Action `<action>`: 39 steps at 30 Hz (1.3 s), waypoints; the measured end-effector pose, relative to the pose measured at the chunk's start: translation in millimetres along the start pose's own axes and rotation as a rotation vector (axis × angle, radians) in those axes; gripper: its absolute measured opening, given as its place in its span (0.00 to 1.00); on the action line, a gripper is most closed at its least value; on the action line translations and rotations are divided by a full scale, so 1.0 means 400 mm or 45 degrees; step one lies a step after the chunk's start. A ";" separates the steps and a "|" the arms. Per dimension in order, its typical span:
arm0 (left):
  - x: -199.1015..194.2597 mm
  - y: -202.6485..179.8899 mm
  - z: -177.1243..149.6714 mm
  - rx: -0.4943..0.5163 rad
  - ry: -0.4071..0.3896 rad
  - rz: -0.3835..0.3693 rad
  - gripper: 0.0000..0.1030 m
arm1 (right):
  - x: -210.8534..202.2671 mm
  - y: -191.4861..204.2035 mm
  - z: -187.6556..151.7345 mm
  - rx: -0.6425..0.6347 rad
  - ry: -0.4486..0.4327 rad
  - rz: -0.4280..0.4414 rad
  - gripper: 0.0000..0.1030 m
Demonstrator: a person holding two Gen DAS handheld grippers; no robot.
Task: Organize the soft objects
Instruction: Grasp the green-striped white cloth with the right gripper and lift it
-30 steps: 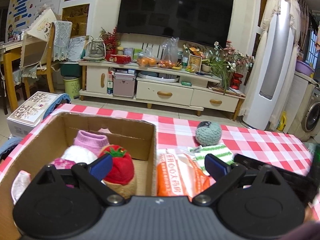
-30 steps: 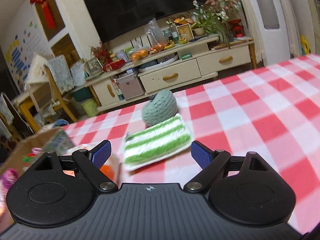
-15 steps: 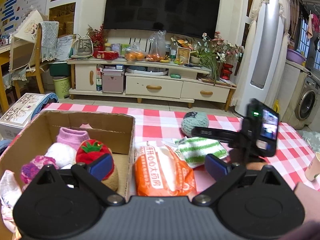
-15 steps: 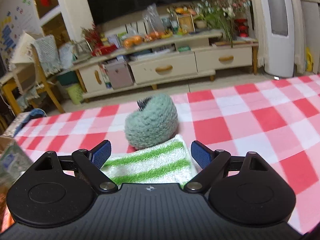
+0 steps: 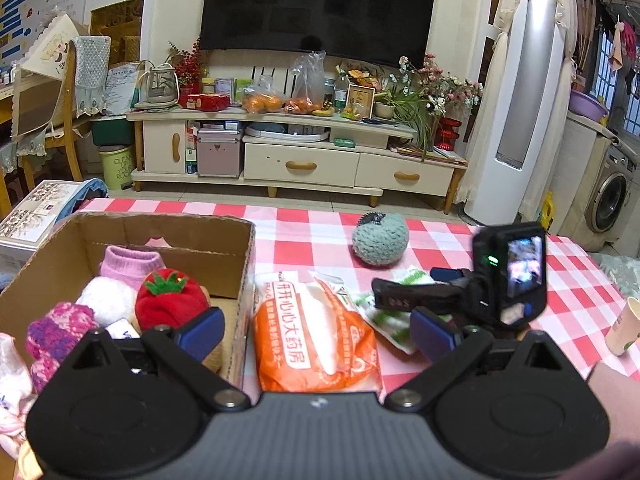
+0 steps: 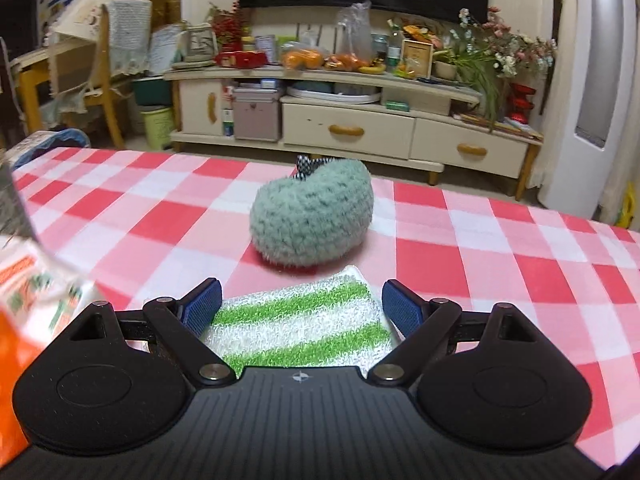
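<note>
A green-and-white striped cloth (image 6: 300, 326) lies on the checkered table between the open fingers of my right gripper (image 6: 301, 309). A grey-green knitted ball (image 6: 312, 218) sits just beyond it. In the left wrist view the right gripper (image 5: 404, 296) hovers low over the cloth (image 5: 390, 326), with the ball (image 5: 380, 240) behind. My left gripper (image 5: 316, 334) is open and empty above an orange tissue pack (image 5: 316, 340). A cardboard box (image 5: 244, 264) at the left holds a red strawberry plush (image 5: 170, 300), a pink sock (image 5: 128, 266) and other soft items.
A paper cup (image 5: 622, 326) stands at the table's right edge. The orange pack shows at the left of the right wrist view (image 6: 24, 304). A TV cabinet (image 5: 296, 160) and a white air conditioner (image 5: 516, 120) stand beyond the table.
My right gripper has moved forward and down, so the striped cloth now lies between its fingers. My left gripper has drawn back and lifted slightly.
</note>
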State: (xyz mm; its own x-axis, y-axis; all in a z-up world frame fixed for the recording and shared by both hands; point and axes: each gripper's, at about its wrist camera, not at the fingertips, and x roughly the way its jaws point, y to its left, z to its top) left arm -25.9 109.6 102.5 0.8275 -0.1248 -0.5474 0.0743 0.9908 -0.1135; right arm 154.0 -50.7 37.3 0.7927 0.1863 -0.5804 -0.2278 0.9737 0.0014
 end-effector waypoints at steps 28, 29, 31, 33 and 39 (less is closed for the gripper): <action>0.081 -0.257 -0.095 0.271 0.057 -0.326 0.96 | -0.388 -0.411 -0.237 0.876 -0.024 0.245 1.00; 0.094 -0.264 -0.096 0.271 0.060 -0.340 0.96 | -0.385 -0.415 -0.241 0.884 -0.028 0.253 1.00; 0.116 -0.277 -0.101 0.278 0.061 -0.362 0.96 | -0.378 -0.410 -0.243 0.905 -0.046 0.286 1.00; 0.139 -0.289 -0.105 0.286 0.063 -0.379 0.96 | -0.367 -0.410 -0.242 0.926 -0.045 0.328 1.00; 0.207 -0.314 -0.107 0.334 0.062 -0.392 0.96 | -0.334 -0.415 -0.237 0.962 -0.011 0.394 1.00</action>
State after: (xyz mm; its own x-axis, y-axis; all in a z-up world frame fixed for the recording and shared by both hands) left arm 9.4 -27.6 35.9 0.7177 -0.4137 -0.5602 0.4590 0.8860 -0.0662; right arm 32.3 -249.5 37.6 0.7613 0.4595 -0.4576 0.0031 0.7030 0.7111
